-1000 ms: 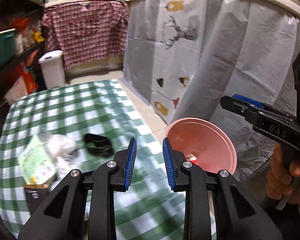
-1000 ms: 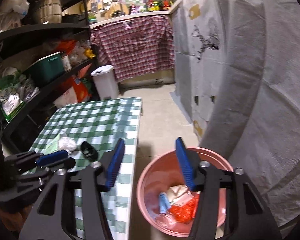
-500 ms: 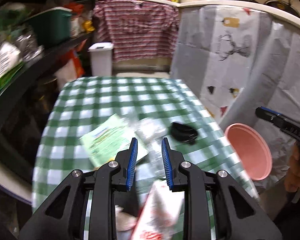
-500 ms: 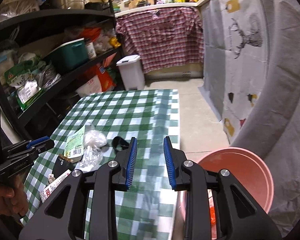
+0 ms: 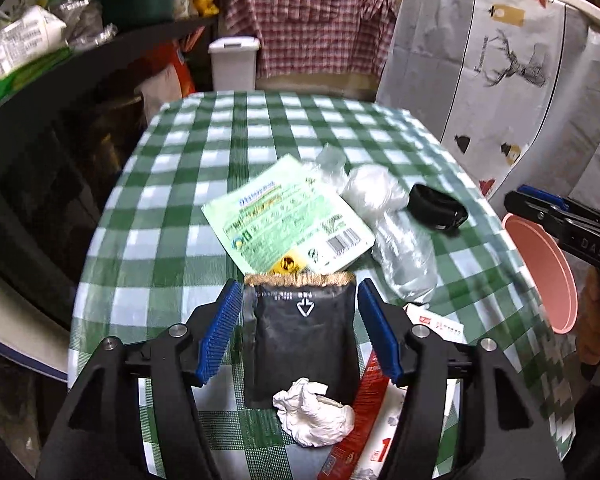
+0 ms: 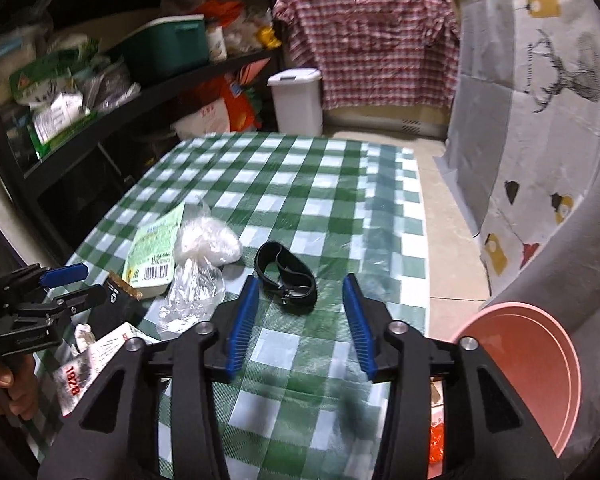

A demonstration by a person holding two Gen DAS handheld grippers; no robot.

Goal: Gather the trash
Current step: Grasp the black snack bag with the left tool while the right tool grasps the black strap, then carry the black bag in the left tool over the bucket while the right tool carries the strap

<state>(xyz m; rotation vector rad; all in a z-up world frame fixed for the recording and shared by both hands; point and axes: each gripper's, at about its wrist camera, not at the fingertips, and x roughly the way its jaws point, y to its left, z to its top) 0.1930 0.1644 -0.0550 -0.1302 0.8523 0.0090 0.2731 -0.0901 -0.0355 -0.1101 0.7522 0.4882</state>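
Note:
Trash lies on the green checked table point(image 5: 236, 136). My left gripper point(image 5: 300, 328) is open, its jaws on either side of a black pouch point(image 5: 304, 340) with a crumpled white tissue point(image 5: 312, 408) at its near end. Beyond lie a green-white packet point(image 5: 284, 216), clear plastic wrap point(image 5: 396, 232), a black band point(image 5: 438, 208) and a red-white wrapper point(image 5: 376, 420). My right gripper point(image 6: 298, 320) is open just short of the black band point(image 6: 286, 278). The pink bin point(image 6: 528, 372) stands on the floor to the right of the table.
Dark shelves point(image 6: 100, 92) with bags and a green box run along the table's left side. A white lidded bin point(image 6: 298, 98) and a plaid cloth point(image 6: 368, 40) are beyond the table. A grey printed sheet point(image 5: 496, 80) hangs on the right.
Both grippers have swung from the pink bin back over the table and opened wider. The left one now straddles the black pouch; the right one has neared the black band.

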